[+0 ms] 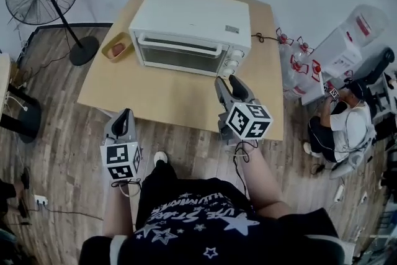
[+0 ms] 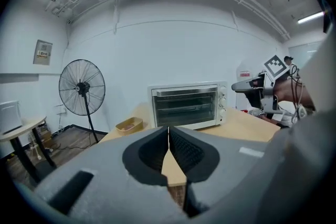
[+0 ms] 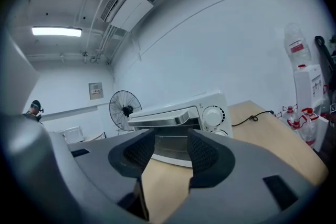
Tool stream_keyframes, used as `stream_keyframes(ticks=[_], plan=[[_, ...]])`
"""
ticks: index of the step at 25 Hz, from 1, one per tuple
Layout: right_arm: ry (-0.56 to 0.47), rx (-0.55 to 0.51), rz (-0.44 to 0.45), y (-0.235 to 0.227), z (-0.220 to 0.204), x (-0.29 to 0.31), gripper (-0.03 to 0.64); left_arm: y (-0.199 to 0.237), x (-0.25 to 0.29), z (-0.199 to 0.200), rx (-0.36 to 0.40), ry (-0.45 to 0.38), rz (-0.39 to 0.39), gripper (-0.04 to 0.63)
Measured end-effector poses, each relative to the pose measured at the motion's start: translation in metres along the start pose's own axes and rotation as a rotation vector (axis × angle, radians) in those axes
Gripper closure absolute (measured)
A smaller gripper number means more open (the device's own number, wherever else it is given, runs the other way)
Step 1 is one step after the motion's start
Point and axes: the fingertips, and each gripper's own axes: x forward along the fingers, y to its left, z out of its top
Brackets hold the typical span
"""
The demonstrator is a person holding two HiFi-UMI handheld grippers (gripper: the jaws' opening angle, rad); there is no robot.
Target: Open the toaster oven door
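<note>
Toaster oven door (image 1: 178,58) closed, label (image 1: 232,28) illegible; right tool (image 1: 229,85) nearby, jaws apart

No readable text, white lettering on dark shirt (image 1: 186,220) garbled, label (image 1: 232,28) on toaster oven (image 1: 192,12) too small

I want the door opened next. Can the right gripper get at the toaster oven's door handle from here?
Probably yes: the right gripper, jaws apart and empty, faces the door handle with only bare table between them.
</note>
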Motion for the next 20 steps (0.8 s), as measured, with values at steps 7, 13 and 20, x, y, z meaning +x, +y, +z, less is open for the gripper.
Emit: stream_keyframes(ticks=[7,13,20], plan=[[-0.033,0.018,-0.15,-0.006,0.028,0.035,0.459,0.04,0.056,0.029,0.034,-0.014,-0.11,0.574],[-0.046,0.023,-0.254,-0.011,0.045,0.064,0.472,0.062,0.093,0.043,0.047,-0.032,-0.193,0.574],[0.024,0.06,-0.358,-0.026,0.043,0.092,0.472,0.073,0.132,0.051,0.06,-0.03,-0.283,0.574]])
